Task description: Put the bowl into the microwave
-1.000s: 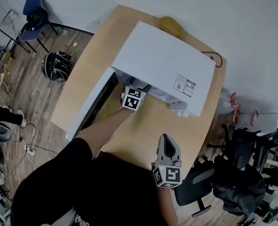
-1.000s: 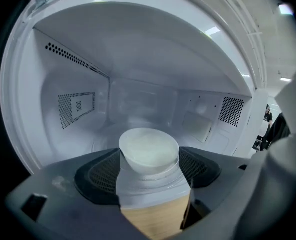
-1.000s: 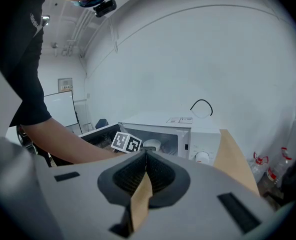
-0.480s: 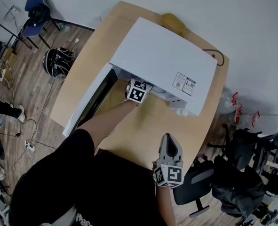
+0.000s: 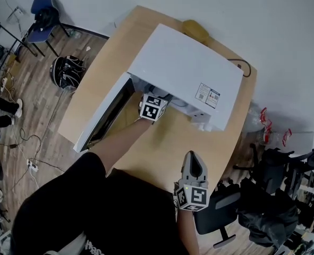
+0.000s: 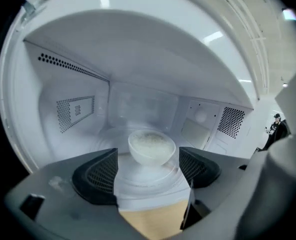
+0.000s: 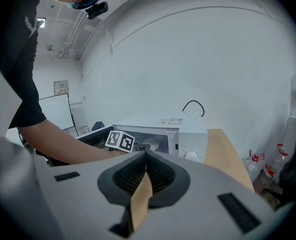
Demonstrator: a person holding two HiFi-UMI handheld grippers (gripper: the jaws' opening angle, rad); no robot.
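Centre frame in the left gripper view, the bowl (image 6: pixel 151 146) sits on the glass turntable (image 6: pixel 137 176) inside the microwave (image 6: pixel 72 74), holding something pale and grainy, perhaps rice; the left gripper (image 6: pixel 148 160) hovers at the opening, jaws apart and clear of the bowl. The placing looks done; only the open door (image 5: pixel 101 116), left of centre in the head view, seems left to close; the right gripper (image 7: pixel 145 173) waits lower right there, jaws together on nothing.
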